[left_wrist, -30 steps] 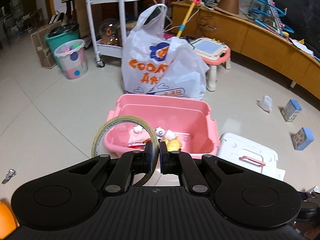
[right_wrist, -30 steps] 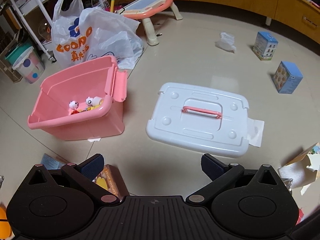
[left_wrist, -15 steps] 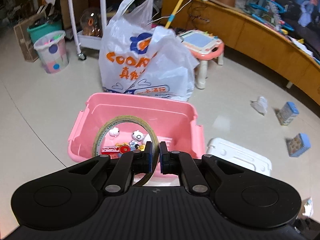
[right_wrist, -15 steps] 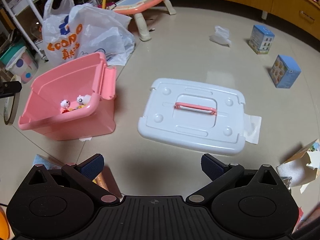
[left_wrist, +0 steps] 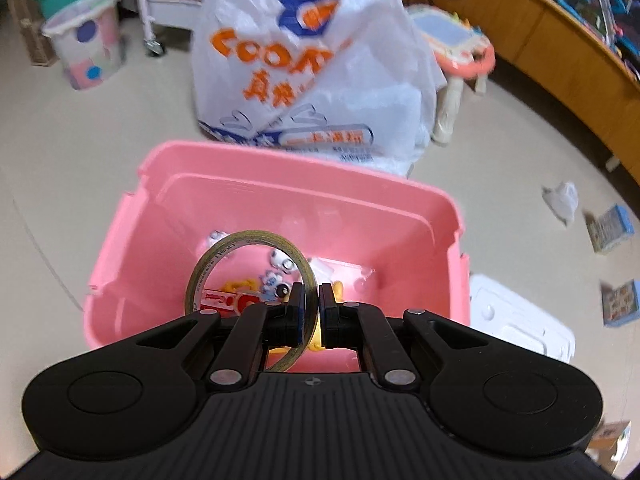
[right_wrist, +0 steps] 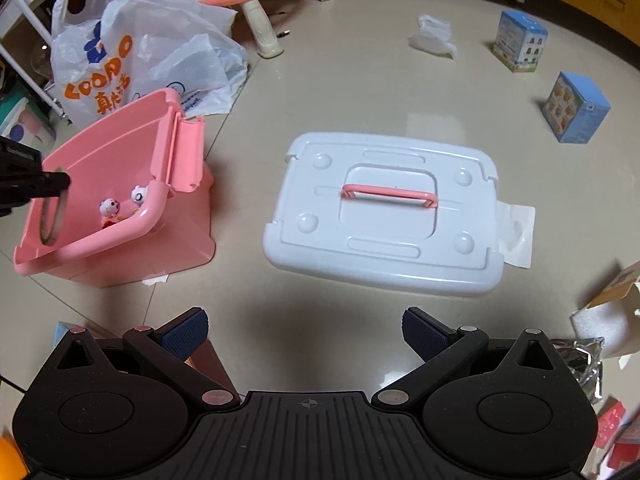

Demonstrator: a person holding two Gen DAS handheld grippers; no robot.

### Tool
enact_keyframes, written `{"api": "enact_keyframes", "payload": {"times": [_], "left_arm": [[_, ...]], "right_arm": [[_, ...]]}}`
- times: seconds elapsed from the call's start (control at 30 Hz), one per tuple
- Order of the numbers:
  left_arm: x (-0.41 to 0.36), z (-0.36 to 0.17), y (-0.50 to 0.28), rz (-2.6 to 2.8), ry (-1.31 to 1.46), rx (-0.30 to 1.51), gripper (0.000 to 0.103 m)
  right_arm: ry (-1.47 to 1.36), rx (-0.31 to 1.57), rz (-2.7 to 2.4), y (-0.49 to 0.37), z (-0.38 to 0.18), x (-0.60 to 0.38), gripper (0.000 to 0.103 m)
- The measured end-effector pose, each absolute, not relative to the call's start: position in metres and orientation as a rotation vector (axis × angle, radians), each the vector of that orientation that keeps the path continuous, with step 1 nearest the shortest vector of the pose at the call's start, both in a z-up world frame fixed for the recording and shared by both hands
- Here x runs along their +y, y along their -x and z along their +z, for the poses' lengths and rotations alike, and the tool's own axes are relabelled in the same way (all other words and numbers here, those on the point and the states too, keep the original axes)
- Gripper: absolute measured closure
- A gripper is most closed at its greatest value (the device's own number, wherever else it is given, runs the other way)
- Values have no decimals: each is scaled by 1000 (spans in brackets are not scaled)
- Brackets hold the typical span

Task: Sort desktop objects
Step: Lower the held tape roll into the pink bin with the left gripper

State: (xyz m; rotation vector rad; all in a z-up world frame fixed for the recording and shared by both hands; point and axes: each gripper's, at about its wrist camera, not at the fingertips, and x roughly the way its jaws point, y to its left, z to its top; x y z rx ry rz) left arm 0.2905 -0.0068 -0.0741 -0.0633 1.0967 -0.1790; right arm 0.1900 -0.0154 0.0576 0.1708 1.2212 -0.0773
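Note:
My left gripper (left_wrist: pixel 313 312) is shut on a roll of clear tape (left_wrist: pixel 224 252), held upright over the open pink bin (left_wrist: pixel 304 184). Small toy figures (left_wrist: pixel 280 264) and a red-and-white packet lie in the bin. In the right wrist view the left gripper's tip (right_wrist: pixel 48 182) and the tape roll (right_wrist: pixel 50 220) hang above the bin (right_wrist: pixel 132 248) at the left. My right gripper (right_wrist: pixel 304 330) is open and empty, low over the floor in front of the white bin lid (right_wrist: pixel 384 248) with its pink handle.
A white plastic shopping bag (left_wrist: pixel 304 60) stands behind the bin, with a small drawing table (left_wrist: pixel 460 40) to its right. Two blue boxes (right_wrist: pixel 576 108) and crumpled plastic (right_wrist: pixel 432 36) lie on the floor at the right. Torn packaging (right_wrist: pixel 608 320) lies at the right edge.
My left gripper has carried the tape roll forward from in front of the bin to above its inside. The right gripper has shifted slightly and stays open.

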Motion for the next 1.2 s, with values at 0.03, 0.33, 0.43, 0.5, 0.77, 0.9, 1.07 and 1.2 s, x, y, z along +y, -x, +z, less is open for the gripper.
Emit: {"api": "enact_keyframes", "payload": {"times": [0.03, 0.33, 0.43, 0.5, 0.77, 0.9, 1.07, 1.2], "left_arm": [[-9, -80, -293, -187, 56, 1106, 96], [-28, -110, -312, -228, -12, 1146, 96], [-34, -120, -317, -241, -30, 1165, 95], [-38, -126, -318, -242, -45, 1177, 95], [-48, -145, -321, -225, -69, 1227, 95], [-51, -152, -322, -208, -76, 1261, 95], [-53, -158, -325, -207, -90, 1289, 95], [-53, -163, -325, -208, -104, 1315, 95]], "right_arm": [[-176, 1225, -79, -191, 56, -15, 0], [-200, 1249, -70, -201, 45, -12, 0], [-209, 1262, -76, -203, 40, -13, 0], [-216, 1270, -83, -204, 37, -15, 0], [-230, 1291, -102, -206, 28, -21, 0], [-232, 1296, -106, -206, 26, -21, 0], [-230, 1301, -104, -205, 25, -21, 0], [-234, 1301, -114, -205, 25, -23, 0]]}}
